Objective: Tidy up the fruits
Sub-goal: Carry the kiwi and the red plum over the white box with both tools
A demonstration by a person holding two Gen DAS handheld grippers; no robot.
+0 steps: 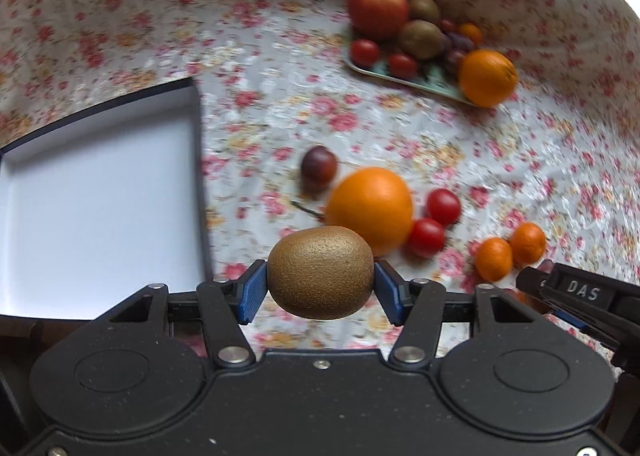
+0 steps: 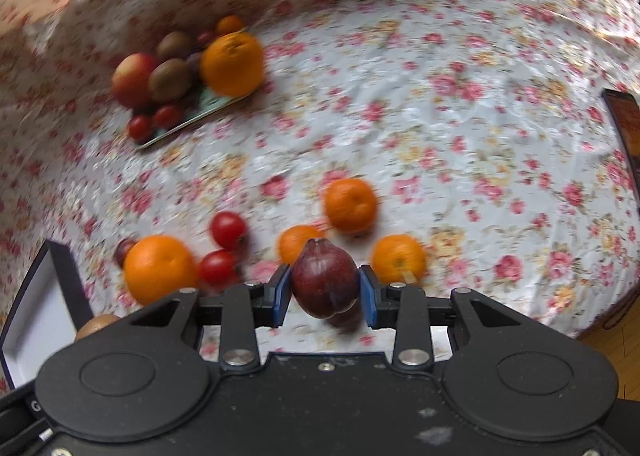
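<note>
My left gripper [image 1: 320,286] is shut on a brown kiwi [image 1: 320,272], held above the flowered cloth just right of a white box [image 1: 100,192] with dark walls. My right gripper [image 2: 325,288] is shut on a dark red plum [image 2: 324,280]; its black body [image 1: 580,296] shows at the right edge of the left wrist view. Loose on the cloth lie a big orange [image 1: 370,208], another plum [image 1: 319,165], two cherry tomatoes [image 1: 443,206] and small mandarins [image 1: 494,258]. A green tray [image 1: 432,82] at the back holds an apple [image 1: 378,10], kiwis, tomatoes and an orange [image 1: 487,77].
The white box [image 2: 28,320] also shows at the lower left of the right wrist view, with the kiwi [image 2: 96,325] beside it. A dark flat object [image 2: 626,128] lies at the cloth's right edge. Bare cloth spreads to the right of the mandarins [image 2: 350,205].
</note>
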